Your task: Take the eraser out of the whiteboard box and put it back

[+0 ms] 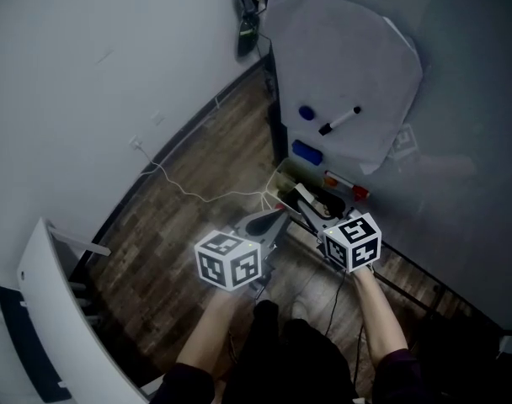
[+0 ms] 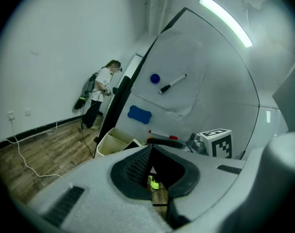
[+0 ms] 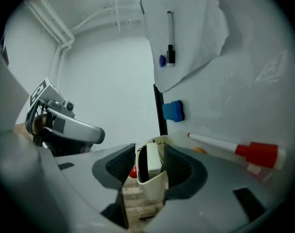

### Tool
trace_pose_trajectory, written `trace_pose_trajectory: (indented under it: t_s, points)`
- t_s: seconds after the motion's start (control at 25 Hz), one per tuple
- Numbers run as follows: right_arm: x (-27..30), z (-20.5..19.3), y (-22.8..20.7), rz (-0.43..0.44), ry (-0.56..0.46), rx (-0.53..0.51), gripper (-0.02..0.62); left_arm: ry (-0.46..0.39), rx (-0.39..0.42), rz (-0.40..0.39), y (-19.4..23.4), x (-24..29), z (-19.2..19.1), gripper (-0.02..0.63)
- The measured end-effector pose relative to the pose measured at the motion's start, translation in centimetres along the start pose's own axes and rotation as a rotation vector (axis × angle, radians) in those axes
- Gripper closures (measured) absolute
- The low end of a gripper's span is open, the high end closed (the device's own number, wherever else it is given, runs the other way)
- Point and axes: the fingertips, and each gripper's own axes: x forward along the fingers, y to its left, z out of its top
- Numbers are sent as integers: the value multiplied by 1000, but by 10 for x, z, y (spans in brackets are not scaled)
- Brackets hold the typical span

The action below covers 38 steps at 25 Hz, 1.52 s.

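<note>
A cream whiteboard box (image 3: 155, 188) hangs at the foot of the whiteboard (image 1: 349, 66). In the right gripper view a white eraser with a black face (image 3: 150, 160) stands upright inside it. My right gripper (image 3: 150, 152) is open, its jaws on either side of the box's top with the eraser between them. From the head view the right gripper (image 1: 305, 207) reaches into the box (image 1: 288, 182). My left gripper (image 1: 269, 221) hangs just left of the box above the wood floor. Seen in its own view the left gripper (image 2: 151, 148) is shut on nothing, with the box (image 2: 113, 142) ahead of it.
On the whiteboard are a round blue magnet (image 1: 306, 113), a black marker (image 1: 340, 120) and a blue bone-shaped pad (image 1: 306, 151). A red-capped marker (image 1: 347, 183) lies along the bottom ledge. A white cable (image 1: 189, 188) trails over the floor. A person (image 2: 101, 93) stands by the far wall.
</note>
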Motion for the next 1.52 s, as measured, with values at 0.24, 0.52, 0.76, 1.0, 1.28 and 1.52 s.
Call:
trace_pose_trajectory:
  t_s: [0.24, 0.52, 0.76, 1.0, 1.28, 1.52]
  points:
    - [16, -9, -5, -14, 22, 20, 423, 17, -9, 4, 17, -2, -5, 600]
    - [27, -13, -2, -28, 31, -8, 438, 22, -25, 7, 32, -4, -7, 600]
    - [28, -13, -3, -39, 28, -19, 465, 16, -34, 8, 40, -5, -5, 600]
    - [27, -13, -3, -36, 30, -5, 477, 6, -31, 7, 41, -5, 0, 600]
    - [15, 4, -4, -31, -8, 16, 479, -11, -21, 6, 34, -7, 13, 600]
    - [-1, 28, -4, -26, -51, 46, 479, -20, -4, -5, 18, -9, 27, 600]
